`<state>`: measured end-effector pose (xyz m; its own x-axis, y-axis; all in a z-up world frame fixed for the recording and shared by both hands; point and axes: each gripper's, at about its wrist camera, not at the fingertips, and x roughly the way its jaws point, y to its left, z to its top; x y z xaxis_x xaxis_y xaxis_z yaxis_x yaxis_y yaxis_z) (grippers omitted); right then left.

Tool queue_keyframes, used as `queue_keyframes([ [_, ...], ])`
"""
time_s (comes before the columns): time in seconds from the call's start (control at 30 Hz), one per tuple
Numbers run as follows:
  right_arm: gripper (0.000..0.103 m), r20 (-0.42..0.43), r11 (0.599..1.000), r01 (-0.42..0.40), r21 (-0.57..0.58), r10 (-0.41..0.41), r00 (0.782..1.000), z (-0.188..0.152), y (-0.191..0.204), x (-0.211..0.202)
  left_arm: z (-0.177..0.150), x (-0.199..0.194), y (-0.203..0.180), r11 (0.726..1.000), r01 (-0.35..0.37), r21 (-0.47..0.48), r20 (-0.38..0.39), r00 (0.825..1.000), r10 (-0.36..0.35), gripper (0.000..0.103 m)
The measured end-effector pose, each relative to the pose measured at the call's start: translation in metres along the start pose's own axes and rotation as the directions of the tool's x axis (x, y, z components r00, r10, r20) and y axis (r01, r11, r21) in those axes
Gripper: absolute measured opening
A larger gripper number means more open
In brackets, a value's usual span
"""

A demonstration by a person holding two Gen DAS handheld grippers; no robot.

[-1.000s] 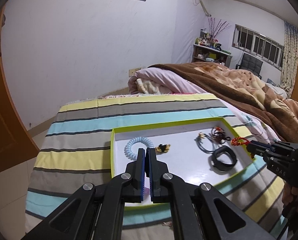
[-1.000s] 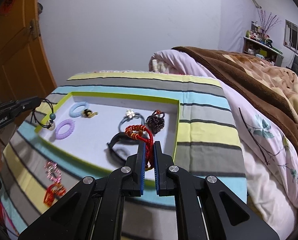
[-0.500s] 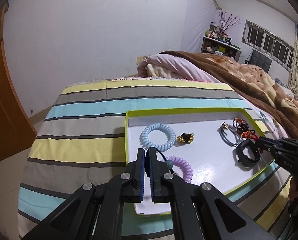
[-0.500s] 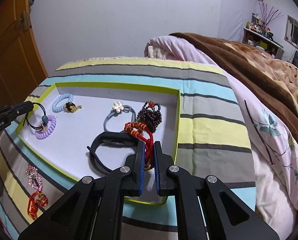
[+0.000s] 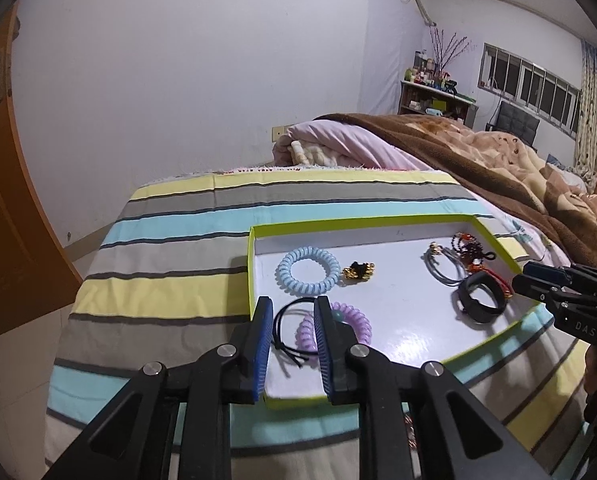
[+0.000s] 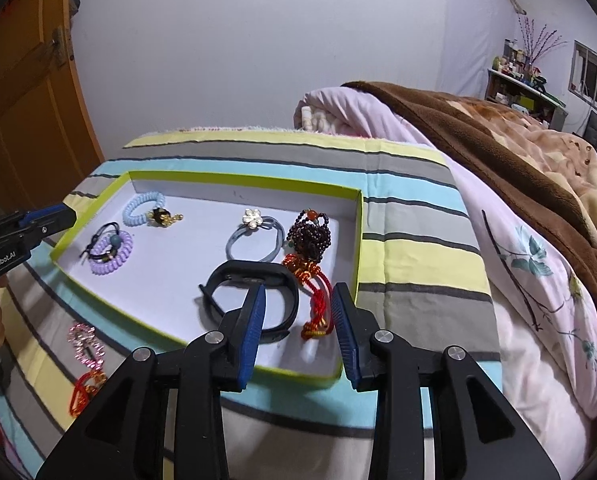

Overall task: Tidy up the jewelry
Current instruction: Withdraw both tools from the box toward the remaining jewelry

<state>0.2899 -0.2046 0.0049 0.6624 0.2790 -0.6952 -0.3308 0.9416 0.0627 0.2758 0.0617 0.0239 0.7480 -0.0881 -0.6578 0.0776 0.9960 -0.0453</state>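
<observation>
Tray: shallow, green-rimmed, white floor, lying on my striped bedspread. Everything sorted so far sits in it.

Left gripper: my jaws have just been opening and stand moderately apart over the tray's near left corner. The black hair tie lies between them on the tray floor, partly over the purple coil tie, with neither pad pressing on it.

Right gripper: jaws have just been opening, now wide. The red knotted cord lies between them on the tray, loose and untouched, beside the black wristband.

Also in the tray: blue coil tie, gold-and-black charm, grey tie with flower, dark bead string.

Still outside, on the bedspread by the tray's near left edge: a pink sparkly piece and a red piece. I judge these come next.

Handling, by my estimate: all light and limp. Cords and ties sag, so I would pinch a strand or knot. The sparkly piece looks delicate; take it gently by its thickest part. Beads may roll.

Surface: soft bedding, gives under pressure. Room: bedroom, brown blanket, orange door, shelf and window beyond.
</observation>
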Motion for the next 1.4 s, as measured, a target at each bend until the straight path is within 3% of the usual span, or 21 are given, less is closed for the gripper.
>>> queue_keyframes([
  [0.23, 0.035, 0.023, 0.999, -0.03, 0.028, 0.029, 0.999, -0.023, 0.005, -0.031, -0.02, -0.039, -0.006, 0.999, 0.035, -0.02, 0.033, 0.999, -0.035, 0.02],
  [0.77, 0.035, 0.053, 0.992, -0.128, -0.008, 0.128, 0.99, -0.088, 0.046, -0.094, -0.094, -0.112, -0.038, 0.999, 0.01, -0.034, 0.06, 0.998, -0.008, 0.02],
  [1.4, 0.035, 0.06, 0.984, -0.173, -0.03, 0.175, 0.983, -0.111, 0.073, -0.114, -0.128, -0.135, -0.039, 0.999, -0.015, -0.047, 0.049, 0.999, 0.018, 0.02],
])
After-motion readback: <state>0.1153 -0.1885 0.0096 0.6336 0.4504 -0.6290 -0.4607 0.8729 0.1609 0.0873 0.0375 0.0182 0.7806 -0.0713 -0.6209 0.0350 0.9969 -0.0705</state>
